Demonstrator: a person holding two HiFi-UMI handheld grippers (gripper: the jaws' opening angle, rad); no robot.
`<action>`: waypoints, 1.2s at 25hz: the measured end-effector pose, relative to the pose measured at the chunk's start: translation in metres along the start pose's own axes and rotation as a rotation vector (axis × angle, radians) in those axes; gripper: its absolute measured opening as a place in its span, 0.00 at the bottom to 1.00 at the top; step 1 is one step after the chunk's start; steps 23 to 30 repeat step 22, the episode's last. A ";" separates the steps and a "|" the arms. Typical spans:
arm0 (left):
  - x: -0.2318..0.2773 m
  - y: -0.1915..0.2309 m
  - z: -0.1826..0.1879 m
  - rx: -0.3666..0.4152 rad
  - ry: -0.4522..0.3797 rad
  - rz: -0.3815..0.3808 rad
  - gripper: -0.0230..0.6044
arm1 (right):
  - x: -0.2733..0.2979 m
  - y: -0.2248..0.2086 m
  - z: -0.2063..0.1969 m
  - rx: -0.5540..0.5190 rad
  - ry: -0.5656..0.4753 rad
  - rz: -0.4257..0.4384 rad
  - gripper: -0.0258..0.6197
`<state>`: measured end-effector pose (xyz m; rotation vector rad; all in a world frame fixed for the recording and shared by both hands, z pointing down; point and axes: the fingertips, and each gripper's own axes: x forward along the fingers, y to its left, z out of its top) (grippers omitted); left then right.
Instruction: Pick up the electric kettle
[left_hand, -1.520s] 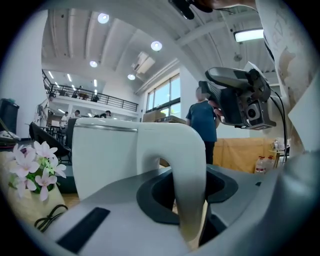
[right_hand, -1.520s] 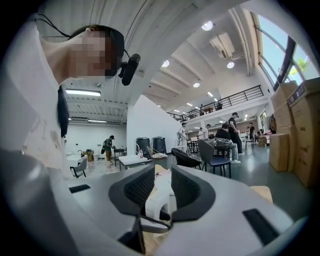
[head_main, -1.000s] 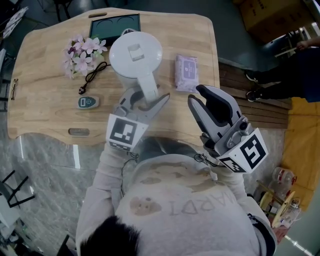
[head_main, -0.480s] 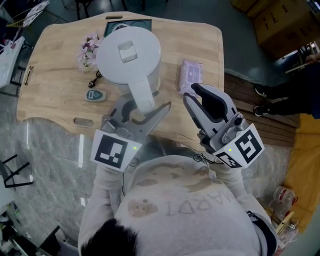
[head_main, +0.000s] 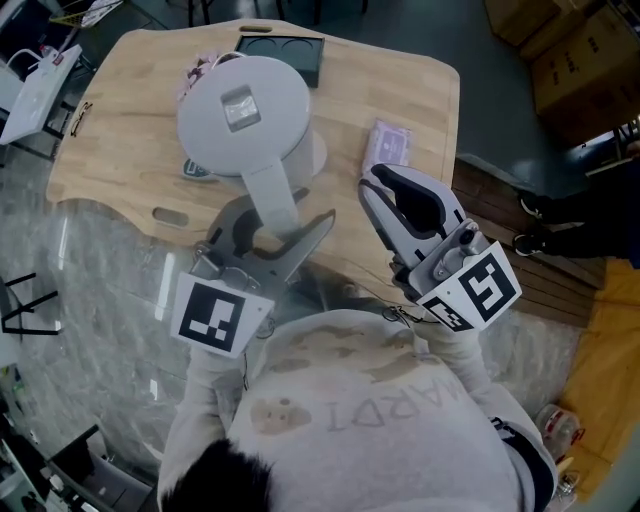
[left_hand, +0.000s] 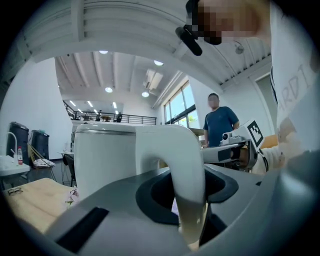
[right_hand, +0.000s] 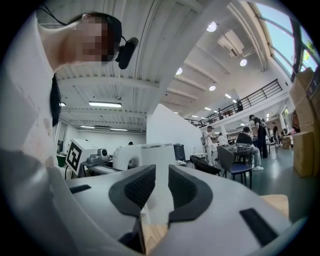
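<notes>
Desk (head_main: 400, 90): wood, beneath both grippers | sweatshirt (head_main: 360, 400): print reads "MARDI" | electric kettle (head_main: 245, 115): white, ahead of left gripper (head_main: 280, 215), which pinches its handle (head_main: 272, 195); looms larger than 1 s ago, now covering most of the flowers (head_main: 198, 70) | right gripper (head_main: 385, 185): held level alongside, jaws a narrow slit apart, empty.

One electric kettle (head_main: 243, 105); two grippers, the left gripper (head_main: 283, 213) and the right gripper (head_main: 392, 190); one bench (head_main: 120, 125); one purple packet (head_main: 388, 146); one dark tray (head_main: 292, 52) with two round hollows; one bunch of pink flowers (head_main: 199, 69); two cardboard boxes (head_main: 585, 65)
</notes>
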<state>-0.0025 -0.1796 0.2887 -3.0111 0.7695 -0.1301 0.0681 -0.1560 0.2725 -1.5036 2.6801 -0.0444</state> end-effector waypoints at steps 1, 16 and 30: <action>-0.002 -0.003 0.001 0.000 -0.002 0.007 0.70 | -0.003 0.001 0.001 0.003 -0.002 0.008 0.17; -0.018 -0.030 0.025 0.029 -0.017 0.083 0.70 | -0.020 0.015 0.006 0.003 0.000 0.097 0.17; -0.020 -0.035 0.032 0.033 -0.026 0.085 0.70 | -0.024 0.017 0.007 0.002 0.002 0.107 0.17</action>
